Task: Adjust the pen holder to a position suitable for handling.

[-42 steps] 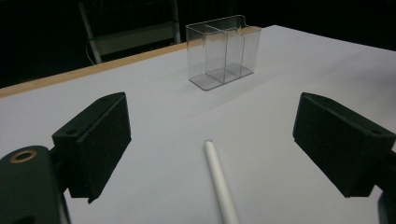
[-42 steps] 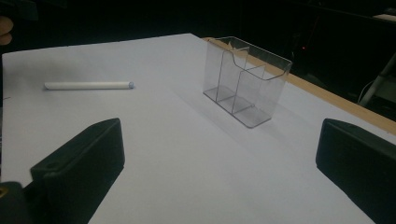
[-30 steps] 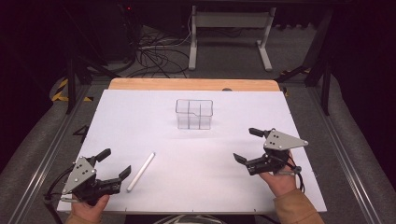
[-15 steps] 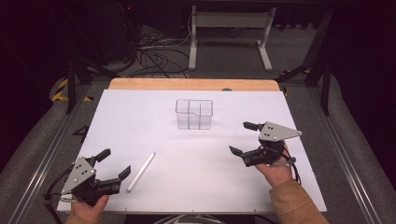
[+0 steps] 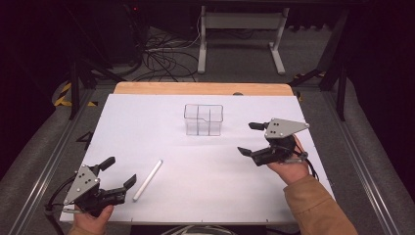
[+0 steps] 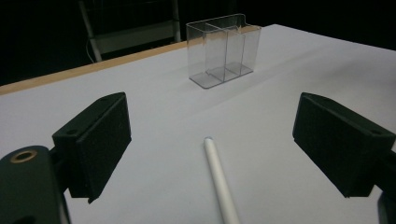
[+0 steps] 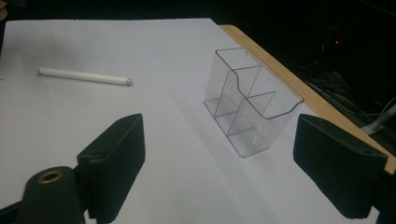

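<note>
Where it lies flat: slim white pen (image 5: pixel 147 180), rounded pale-blue tip.

No words, labels, brand names, numbers or signs could be read anywhere in these views, neither on the table nor on the things lying on it.

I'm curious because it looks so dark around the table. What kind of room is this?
Probably a lab or test workshop, not a home. A white-covered table stands on grey floor in a dark room, with tangled cables and a metal stand behind it. On the table are a clear plastic organizer and a white pen.
</note>
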`<state>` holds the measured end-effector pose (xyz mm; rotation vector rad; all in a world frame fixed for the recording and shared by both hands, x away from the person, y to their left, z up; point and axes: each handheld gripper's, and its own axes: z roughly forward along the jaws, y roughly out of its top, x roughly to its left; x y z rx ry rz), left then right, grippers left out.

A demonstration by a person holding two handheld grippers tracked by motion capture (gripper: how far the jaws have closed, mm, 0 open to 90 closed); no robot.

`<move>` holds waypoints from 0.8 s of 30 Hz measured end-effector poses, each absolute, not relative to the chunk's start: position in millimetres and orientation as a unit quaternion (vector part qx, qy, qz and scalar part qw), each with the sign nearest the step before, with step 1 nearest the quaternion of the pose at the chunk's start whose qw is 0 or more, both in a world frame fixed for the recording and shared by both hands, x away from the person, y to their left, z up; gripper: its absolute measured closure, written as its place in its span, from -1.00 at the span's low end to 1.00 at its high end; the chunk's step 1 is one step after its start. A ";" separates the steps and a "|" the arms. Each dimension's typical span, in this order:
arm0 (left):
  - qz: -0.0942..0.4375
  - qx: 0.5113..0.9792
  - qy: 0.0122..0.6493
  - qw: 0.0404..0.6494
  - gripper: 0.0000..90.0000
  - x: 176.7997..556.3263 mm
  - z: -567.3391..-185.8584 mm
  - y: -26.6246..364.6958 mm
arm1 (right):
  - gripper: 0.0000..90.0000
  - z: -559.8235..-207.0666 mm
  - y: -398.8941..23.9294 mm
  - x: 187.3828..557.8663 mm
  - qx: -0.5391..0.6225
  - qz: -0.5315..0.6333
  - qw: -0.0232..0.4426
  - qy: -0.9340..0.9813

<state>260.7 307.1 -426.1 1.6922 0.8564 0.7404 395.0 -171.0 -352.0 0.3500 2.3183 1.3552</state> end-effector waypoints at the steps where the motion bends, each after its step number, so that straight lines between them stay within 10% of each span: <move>1: 0.309 0.708 0.358 0.524 -0.73 260.6 -426.0 307.2 | -0.60 -350.5 -169.4 397.1 0.125 0.487 0.215 0.837; 24: 0.312 0.706 0.359 0.524 -0.72 261.0 -426.3 307.7 | -0.52 -342.8 -138.3 455.1 0.126 0.453 0.172 0.866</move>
